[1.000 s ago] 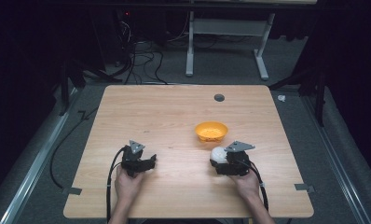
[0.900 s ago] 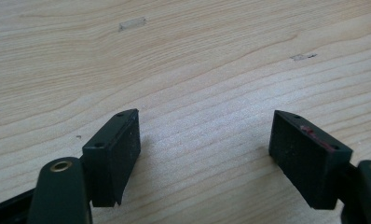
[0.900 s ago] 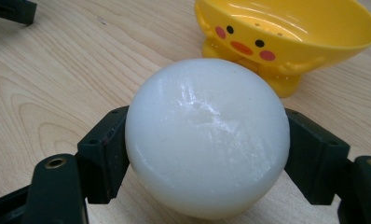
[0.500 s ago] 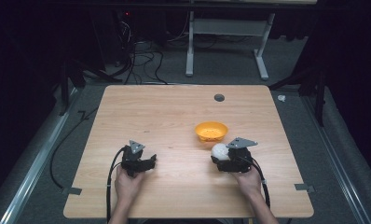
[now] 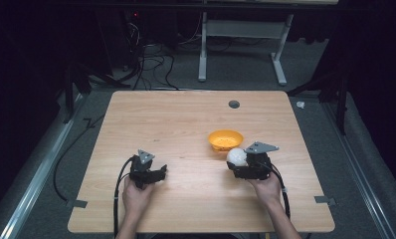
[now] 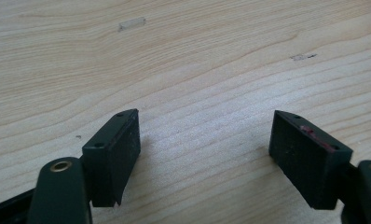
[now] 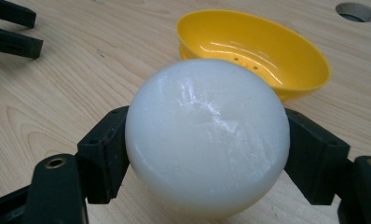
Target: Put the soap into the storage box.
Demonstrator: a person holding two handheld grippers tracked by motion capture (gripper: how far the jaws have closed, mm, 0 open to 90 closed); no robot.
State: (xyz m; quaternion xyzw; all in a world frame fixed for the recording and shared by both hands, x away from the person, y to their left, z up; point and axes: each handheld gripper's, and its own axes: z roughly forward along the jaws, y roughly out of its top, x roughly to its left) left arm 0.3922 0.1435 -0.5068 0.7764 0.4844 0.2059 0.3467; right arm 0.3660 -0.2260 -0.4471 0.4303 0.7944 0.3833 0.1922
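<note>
1. Glossy white round ball (image 7: 207,135) is clamped between the jaws of my right gripper (image 5: 243,164), one jaw on each side.
2. Shallow yellow plastic bowl (image 7: 258,46) with small holes in its wall sits just ahead of that gripper, near the ball, not touching as far as I can tell.
3. My guess at the step: carry phase, ball headed for the bowl. Next move calls for a short forward reach, ball over the rim, then release.
4. My left gripper (image 6: 204,149) is spread wide, nothing between the jaws, low over the light wooden table (image 5: 176,119), well apart from the ball.
</note>
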